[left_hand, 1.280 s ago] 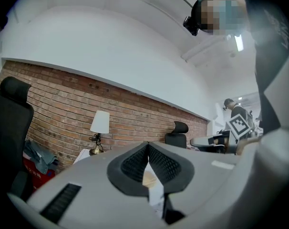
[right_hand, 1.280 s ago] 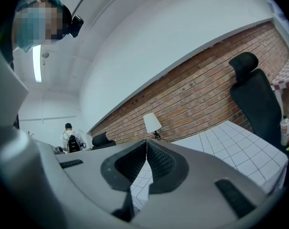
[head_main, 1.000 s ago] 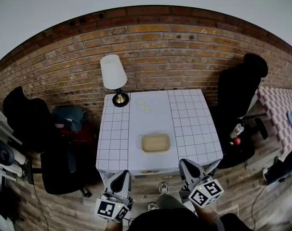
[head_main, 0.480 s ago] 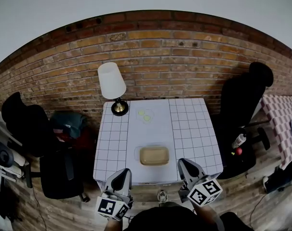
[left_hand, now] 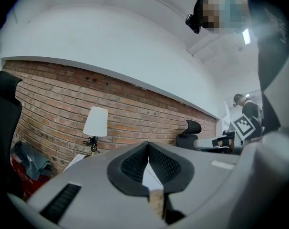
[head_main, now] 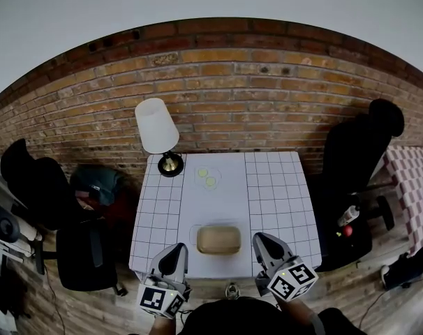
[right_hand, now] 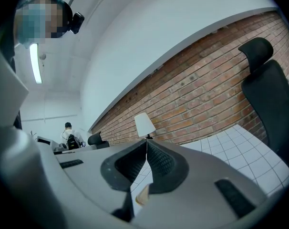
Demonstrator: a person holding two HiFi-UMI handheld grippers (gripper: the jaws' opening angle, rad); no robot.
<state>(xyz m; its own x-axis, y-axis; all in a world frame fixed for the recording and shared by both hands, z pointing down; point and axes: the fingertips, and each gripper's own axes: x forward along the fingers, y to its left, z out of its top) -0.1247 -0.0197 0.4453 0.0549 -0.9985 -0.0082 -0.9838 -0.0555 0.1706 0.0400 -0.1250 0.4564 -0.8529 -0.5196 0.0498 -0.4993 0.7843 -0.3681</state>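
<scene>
Above the near edge of the bench: left tool [head_main: 177, 248] and right tool [head_main: 257, 239], side by side and well apart, both pointing toward the red brick wall [head_main: 267, 96].
Left tool [left_hand: 147, 148]: tips pressed together, nothing clamped between them.
Right tool [right_hand: 146, 144]: likewise closed tip to tip, and empty.
Tan rectangular dish [head_main: 219, 239]: lying flat on the white grid-patterned bench [head_main: 285, 201], near its front edge, between the two tools and just beyond them. Glimpsed low in both gripper views, under the closed tips.
Back of the bench: white-shaded lamp with a brass foot [head_main: 158, 126] at the left rear corner. Two pale round pieces [head_main: 206, 178] beside it, well apart from the dish.
Right of the bench: black office chair [head_main: 358, 152].
Handling, as judged: tips to be parted before any grip. Approach best kept level and matched from both sides, clear of the front edge. Probably a light dish, apt to slide on the cloth, hence slow, even contact.
</scene>
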